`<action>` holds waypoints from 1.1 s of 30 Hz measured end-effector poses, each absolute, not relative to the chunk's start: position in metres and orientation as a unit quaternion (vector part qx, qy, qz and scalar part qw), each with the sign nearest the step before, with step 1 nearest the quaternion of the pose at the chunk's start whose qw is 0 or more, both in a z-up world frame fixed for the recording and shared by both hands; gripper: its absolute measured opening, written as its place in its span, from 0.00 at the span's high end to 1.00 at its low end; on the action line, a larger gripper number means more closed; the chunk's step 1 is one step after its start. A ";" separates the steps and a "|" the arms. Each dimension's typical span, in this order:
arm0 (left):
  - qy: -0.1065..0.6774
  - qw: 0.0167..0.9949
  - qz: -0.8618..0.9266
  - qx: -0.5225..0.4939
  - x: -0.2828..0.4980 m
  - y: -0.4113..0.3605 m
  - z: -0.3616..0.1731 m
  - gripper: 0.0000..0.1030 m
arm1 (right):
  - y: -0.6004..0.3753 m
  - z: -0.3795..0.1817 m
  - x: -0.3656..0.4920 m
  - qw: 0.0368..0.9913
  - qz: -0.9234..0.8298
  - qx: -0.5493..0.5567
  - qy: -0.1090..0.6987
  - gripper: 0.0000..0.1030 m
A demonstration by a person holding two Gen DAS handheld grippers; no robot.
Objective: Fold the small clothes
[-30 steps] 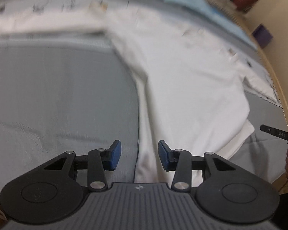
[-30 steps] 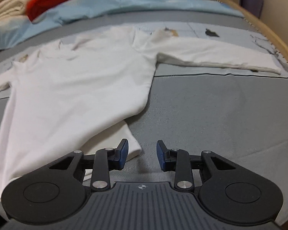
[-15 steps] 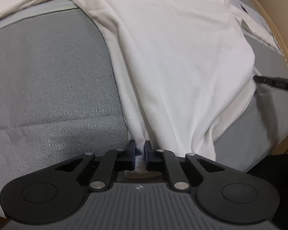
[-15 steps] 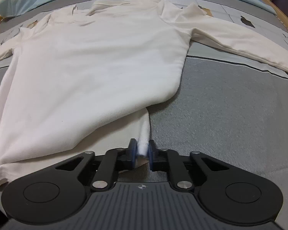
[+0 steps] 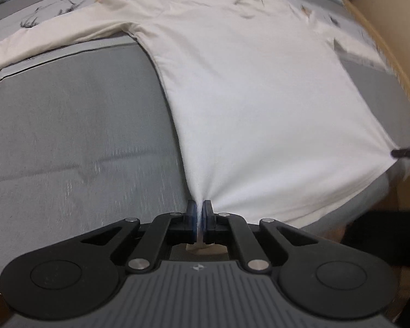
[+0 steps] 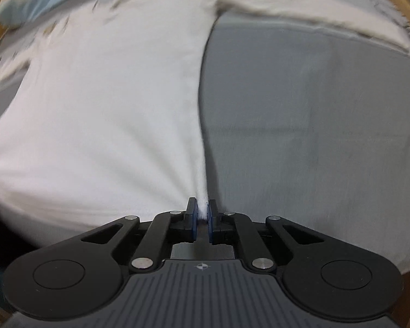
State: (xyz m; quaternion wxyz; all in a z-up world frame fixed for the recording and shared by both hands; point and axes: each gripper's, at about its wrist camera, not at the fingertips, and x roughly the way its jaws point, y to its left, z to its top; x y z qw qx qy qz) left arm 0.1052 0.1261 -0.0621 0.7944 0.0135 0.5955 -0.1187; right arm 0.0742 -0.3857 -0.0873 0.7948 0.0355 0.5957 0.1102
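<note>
Left tongs (image 5: 199,209) and right tongs (image 6: 202,208) each pinch the white shirt's (image 5: 254,104) hem corners.

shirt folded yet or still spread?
Spread. White shirt lies flat on the grey bedcover, sleeves out; both grippers pinch its hem corners.

1. A white long-sleeved shirt (image 5: 254,87) lies spread face-up on a grey bed cover (image 5: 68,125), neckline at the far end, hem nearest.
2. Its 2 sleeves stretch out sideways, 1 to each side, flat on the cover.
3. The 2 near hem corners are pinched and lifted, each in its own gripper; fabric fans out in taut creases from each pinch.
4. The body between looks smooth; the right wrist view (image 6: 101,104) is blurred.
</note>
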 end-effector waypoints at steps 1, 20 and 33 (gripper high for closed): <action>0.599 0.791 -0.116 0.031 0.105 0.123 -0.064 0.96 | -0.383 -0.089 0.070 0.788 0.120 0.031 0.603 0.94; 0.589 0.793 -0.130 0.092 0.120 0.051 -0.062 0.80 | -0.325 -0.080 0.111 0.805 0.127 -0.045 0.578 0.82; 0.630 0.748 -0.141 0.155 0.111 0.041 -0.107 0.74 | -0.306 -0.084 0.112 0.815 0.100 -0.095 0.562 0.82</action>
